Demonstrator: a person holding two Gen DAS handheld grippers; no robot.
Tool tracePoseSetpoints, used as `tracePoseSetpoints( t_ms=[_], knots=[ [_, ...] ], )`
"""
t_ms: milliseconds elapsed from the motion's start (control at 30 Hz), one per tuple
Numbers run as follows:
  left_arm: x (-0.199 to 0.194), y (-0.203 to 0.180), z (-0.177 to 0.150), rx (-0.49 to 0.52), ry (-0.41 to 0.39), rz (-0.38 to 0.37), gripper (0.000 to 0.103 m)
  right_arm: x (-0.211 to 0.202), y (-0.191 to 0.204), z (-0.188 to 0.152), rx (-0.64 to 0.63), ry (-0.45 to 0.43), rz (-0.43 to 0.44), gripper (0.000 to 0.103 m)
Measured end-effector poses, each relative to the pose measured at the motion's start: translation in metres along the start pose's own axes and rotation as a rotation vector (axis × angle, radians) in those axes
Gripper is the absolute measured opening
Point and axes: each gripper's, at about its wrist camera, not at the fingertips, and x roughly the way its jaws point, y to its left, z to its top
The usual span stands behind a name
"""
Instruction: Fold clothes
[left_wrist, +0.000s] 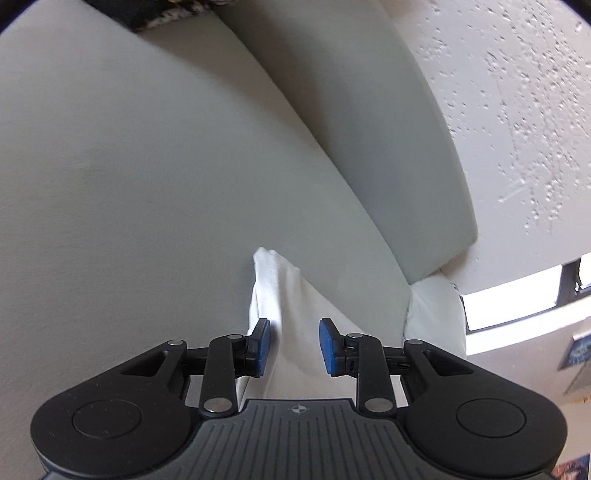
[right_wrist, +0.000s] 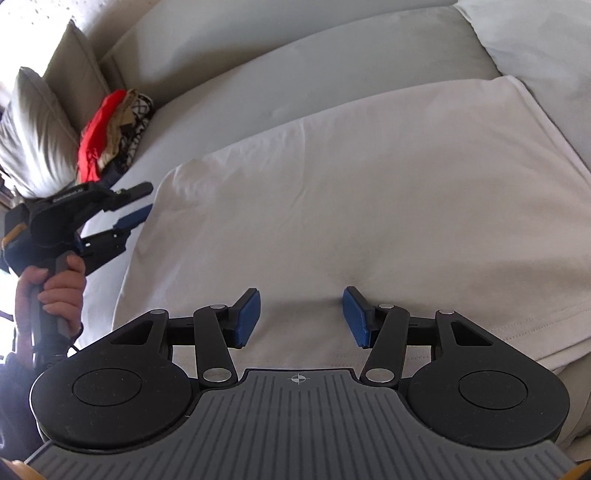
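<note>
A white garment (right_wrist: 351, 192) lies spread flat on the grey sofa seat (right_wrist: 229, 81), its hemmed edge at the lower right. My right gripper (right_wrist: 301, 314) is open just above the garment's near part, holding nothing. My left gripper (left_wrist: 294, 343) is open, with a corner of the same white garment (left_wrist: 273, 288) lying under and between its fingers, ungripped. The left gripper also shows in the right wrist view (right_wrist: 133, 206), open at the garment's left edge, held by a hand.
A pile of clothes, red, tan and black-and-white (right_wrist: 114, 133), sits at the sofa's far left next to a light cushion (right_wrist: 37, 136). The sofa backrest (left_wrist: 351, 122) and a textured white wall (left_wrist: 517, 110) lie beyond the left gripper.
</note>
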Motion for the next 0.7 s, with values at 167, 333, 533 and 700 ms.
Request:
tracePoseSetpoints(
  t_ms=[167,333,533,700],
  knots=[
    [-0.005,0.012,0.002,-0.069,-0.074,-0.128,0.027,0.001,0.012,-0.004,-0.051,0.003,-0.031,0.06],
    [-0.009,0.02,0.006,-0.082,-0.085,0.011,0.028,0.001,0.021,-0.008,-0.094,0.006,-0.06,0.063],
    [0.006,0.008,0.003,-0.044,-0.02,-0.011,0.028,0.001,0.023,-0.007,-0.087,0.009,-0.055,0.063],
    [0.014,-0.002,0.0,-0.022,0.029,-0.09,0.028,0.0,0.017,-0.004,-0.036,0.013,-0.024,0.064]
  ],
)
